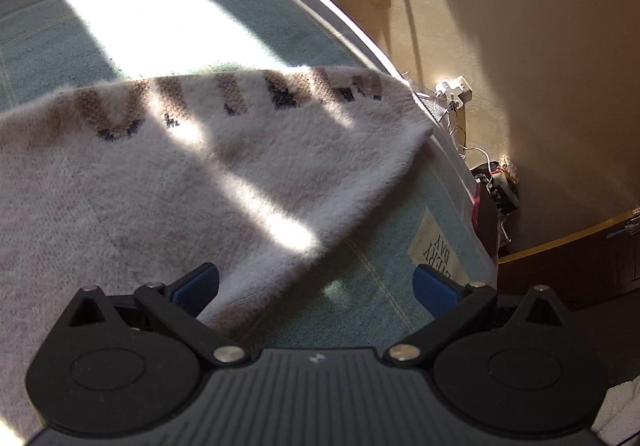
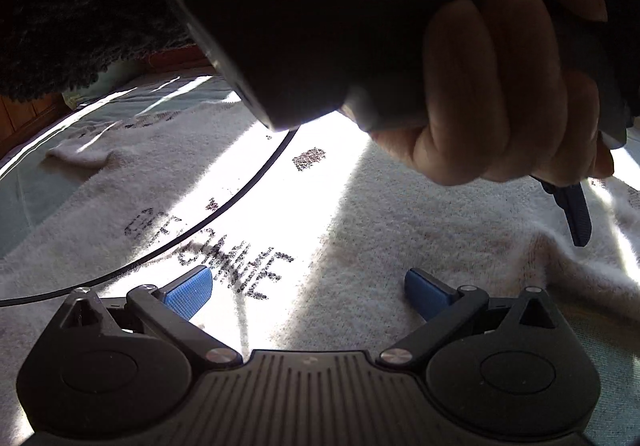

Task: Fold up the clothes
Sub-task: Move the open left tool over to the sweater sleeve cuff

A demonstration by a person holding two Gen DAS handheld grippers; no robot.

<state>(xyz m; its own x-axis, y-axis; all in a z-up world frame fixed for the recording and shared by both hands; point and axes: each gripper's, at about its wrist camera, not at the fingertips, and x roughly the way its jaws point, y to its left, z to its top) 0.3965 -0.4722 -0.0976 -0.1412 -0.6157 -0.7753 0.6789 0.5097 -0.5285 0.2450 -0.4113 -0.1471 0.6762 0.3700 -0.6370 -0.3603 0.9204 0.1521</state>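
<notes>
A fuzzy white sweater [image 1: 168, 181] with dark lettering lies spread flat on a pale green bed cover [image 1: 376, 286], while the left claw [image 1: 316, 286] hangs above its near right edge and the right claw [image 2: 308, 288] over its middle, both with blue pads [image 2: 190, 292] apart and empty.

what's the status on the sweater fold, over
Left tongs open at sweater edge. Right tongs open, empty. Black cable across sweater.

Both wrist cameras look forward along their fingers, close above the white sweater [image 1: 180, 173], which both views share.
</notes>
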